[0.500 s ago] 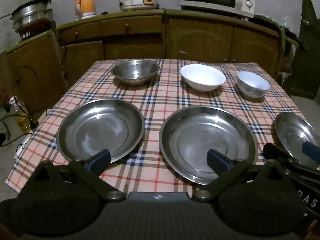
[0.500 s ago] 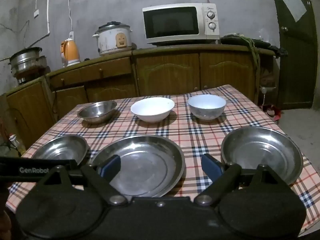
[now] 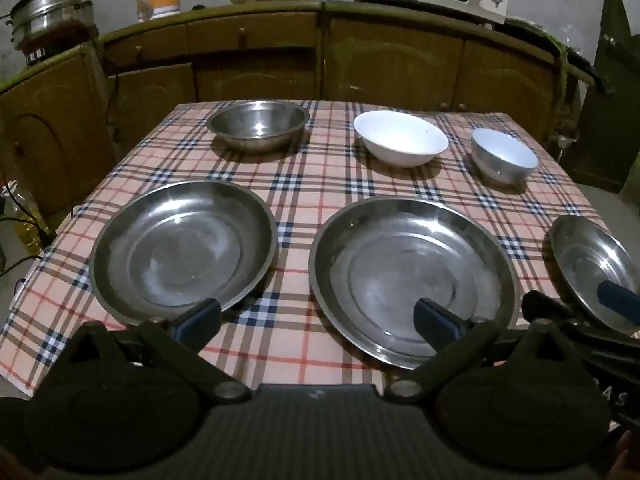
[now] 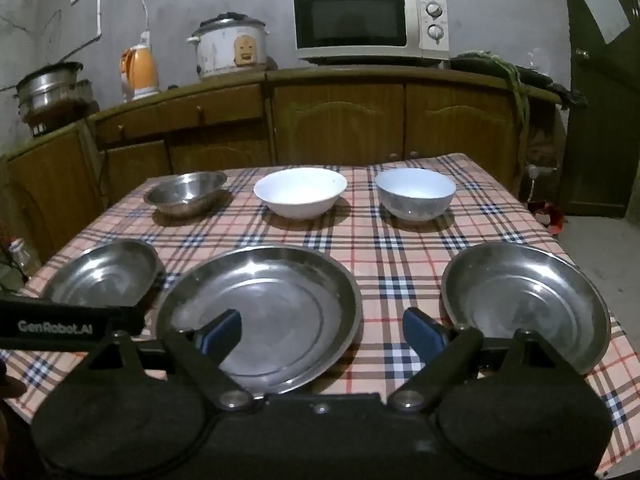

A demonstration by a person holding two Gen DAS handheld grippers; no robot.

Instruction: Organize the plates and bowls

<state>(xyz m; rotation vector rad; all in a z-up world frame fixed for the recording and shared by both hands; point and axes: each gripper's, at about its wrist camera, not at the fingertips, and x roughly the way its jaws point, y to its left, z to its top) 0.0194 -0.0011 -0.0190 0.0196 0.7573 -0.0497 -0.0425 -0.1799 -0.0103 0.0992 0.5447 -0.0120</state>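
On the checked tablecloth point(image 3: 320, 184) the near row holds three steel plates: a left plate point(image 3: 184, 248), a larger middle plate point(image 3: 412, 280) and a right plate point(image 3: 588, 268). Behind them stand a steel bowl point(image 3: 258, 124), a white bowl point(image 3: 400, 138) and a small pale bowl point(image 3: 504, 156). My left gripper point(image 3: 316, 320) hangs open above the gap between the left and middle plates. My right gripper point(image 4: 323, 332) is open too, over the near edge between the middle plate point(image 4: 260, 308) and the right plate point(image 4: 528, 304). Neither holds anything.
Wooden cabinets point(image 4: 340, 128) run behind the table, carrying a microwave point(image 4: 368, 20), a rice cooker point(image 4: 230, 48), an orange kettle point(image 4: 138, 72) and a steel pot point(image 4: 50, 86). A dark door point(image 4: 600, 92) stands at the right. The left gripper's body point(image 4: 52, 326) reaches in beside the right one.
Both grippers have edged forward toward the table, so the plates look slightly larger. Their jaws stay wide open. The dishes have not moved.
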